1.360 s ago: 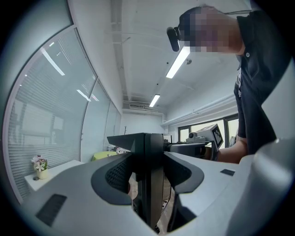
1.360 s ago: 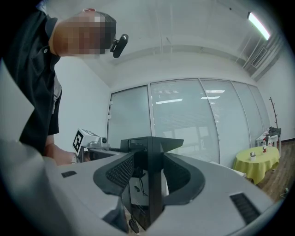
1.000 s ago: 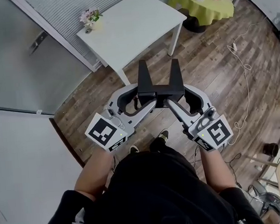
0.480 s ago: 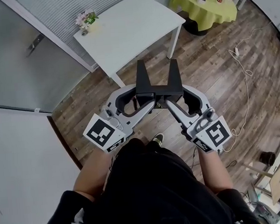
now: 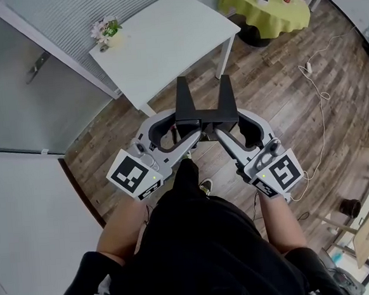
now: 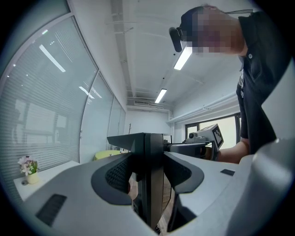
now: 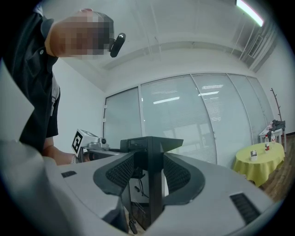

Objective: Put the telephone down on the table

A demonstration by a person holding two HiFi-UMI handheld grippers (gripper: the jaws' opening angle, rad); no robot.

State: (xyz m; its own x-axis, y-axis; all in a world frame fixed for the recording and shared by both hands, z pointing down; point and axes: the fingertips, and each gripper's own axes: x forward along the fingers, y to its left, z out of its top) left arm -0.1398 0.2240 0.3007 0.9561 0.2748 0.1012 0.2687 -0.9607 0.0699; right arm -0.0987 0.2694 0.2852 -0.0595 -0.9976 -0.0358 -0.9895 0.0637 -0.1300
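Left gripper (image 5: 184, 126), right gripper (image 5: 229, 123) on black telephone (image 5: 205, 114)

Telephone (image 5: 206, 112) between left tool (image 5: 184, 128) and right tool (image 5: 225, 128), table (image 5: 163, 43) ahead, flowers (image 5: 105, 30) seemingly at its corner.

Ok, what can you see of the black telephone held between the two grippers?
The black telephone looks like matte plastic: a blocky base with two tapered prongs pointing toward the white table. It hangs above the wooden floor, not yet on the table, clamped from both sides by the left gripper and right gripper.
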